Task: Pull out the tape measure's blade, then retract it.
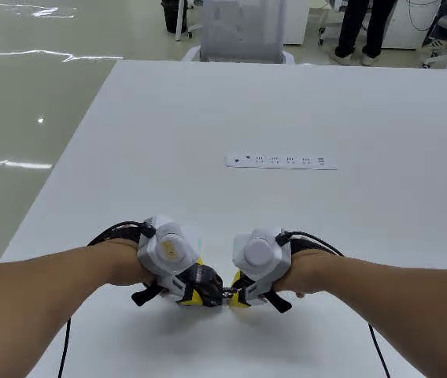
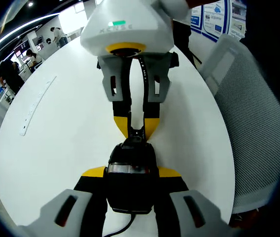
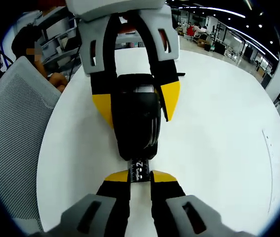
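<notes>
Head view: a broad white table [image 1: 208, 118] with a power strip [image 1: 281, 161] lying mid-surface, a grey chair [image 1: 243, 31] at the far end, glossy pale floor [image 1: 19, 94] to the left, and a person [image 1: 365, 27] standing beyond. Near the table's front edge, the left gripper [image 2: 131, 173] is clamped on the black tape measure [image 3: 137, 118]. Its blade [image 3: 139, 167] runs a short way out sideways, along that edge, to the right gripper [image 3: 140, 177], whose jaws pinch its end.
</notes>
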The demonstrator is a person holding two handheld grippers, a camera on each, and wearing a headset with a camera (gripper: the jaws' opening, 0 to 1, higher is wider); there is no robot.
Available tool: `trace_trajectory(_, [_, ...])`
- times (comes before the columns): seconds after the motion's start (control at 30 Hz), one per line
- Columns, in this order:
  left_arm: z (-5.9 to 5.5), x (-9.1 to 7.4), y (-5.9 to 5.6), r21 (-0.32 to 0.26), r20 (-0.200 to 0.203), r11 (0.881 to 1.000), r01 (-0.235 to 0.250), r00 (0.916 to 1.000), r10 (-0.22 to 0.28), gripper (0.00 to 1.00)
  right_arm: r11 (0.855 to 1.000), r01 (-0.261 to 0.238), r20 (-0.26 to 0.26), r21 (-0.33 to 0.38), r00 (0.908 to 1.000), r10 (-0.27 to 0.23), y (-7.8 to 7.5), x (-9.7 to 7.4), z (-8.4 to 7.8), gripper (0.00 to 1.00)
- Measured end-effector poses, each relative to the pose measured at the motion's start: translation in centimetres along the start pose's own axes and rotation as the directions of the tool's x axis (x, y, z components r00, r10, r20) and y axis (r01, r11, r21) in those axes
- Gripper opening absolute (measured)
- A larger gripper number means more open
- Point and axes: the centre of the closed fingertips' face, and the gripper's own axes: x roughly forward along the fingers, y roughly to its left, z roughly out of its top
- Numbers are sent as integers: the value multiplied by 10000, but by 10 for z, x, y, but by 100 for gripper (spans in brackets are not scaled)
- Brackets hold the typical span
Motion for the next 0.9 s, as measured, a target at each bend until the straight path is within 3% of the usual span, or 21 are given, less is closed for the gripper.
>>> trace_trajectory(0.17, [0, 0, 0, -112, 77, 9999, -77, 9999, 78, 32, 9996, 75, -137, 280, 9999, -71, 0, -2, -4, 14])
trace_trajectory(0.33, [1, -1, 0, -162, 249, 9997, -185, 9995, 189, 32, 9999, 103, -216, 123, 9997, -100, -1, -3, -5, 13])
trace_trajectory(0.9, [1, 0, 2, -178, 175, 9997, -190, 9997, 193, 32, 9998, 50, -420, 205, 9991, -42, -3, -11, -19, 12])
